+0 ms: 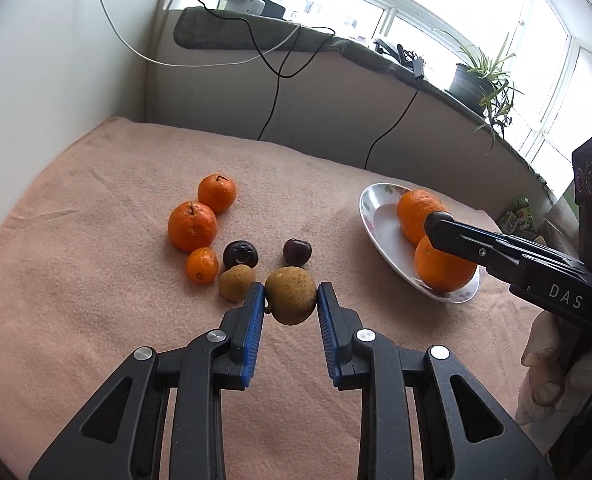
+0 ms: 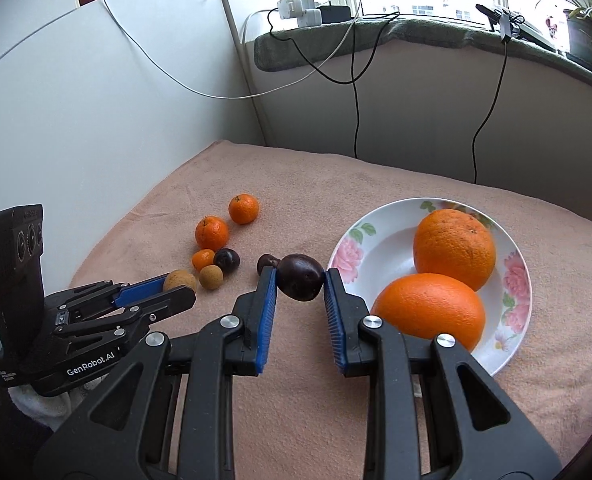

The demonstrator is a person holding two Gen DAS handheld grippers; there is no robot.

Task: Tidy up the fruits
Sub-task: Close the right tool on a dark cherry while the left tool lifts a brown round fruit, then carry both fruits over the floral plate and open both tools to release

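A window with a long grey-green sill and a potted plant backs a bench covered by a pink towel, with cables hanging down the wall.

The left gripper slants downward over the towel, its blue-padded jaws closed narrowly on a brown speckled fruit, round and dull-skinned, held clear of the cloth. In the right wrist view this gripper comes in from the left with the same fruit at its tip.

The right gripper slants down likewise, its jaws pinching a dark purple fruit, glossy and roughly oval, just beside the rim of a flowered white plate. A gloved hand holds this gripper's handle at the right edge of the left wrist view.

Two large oranges lie touching in the plate. On the towel lie two mandarins, a small orange fruit, two dark fruits and a small brown fruit, close together.
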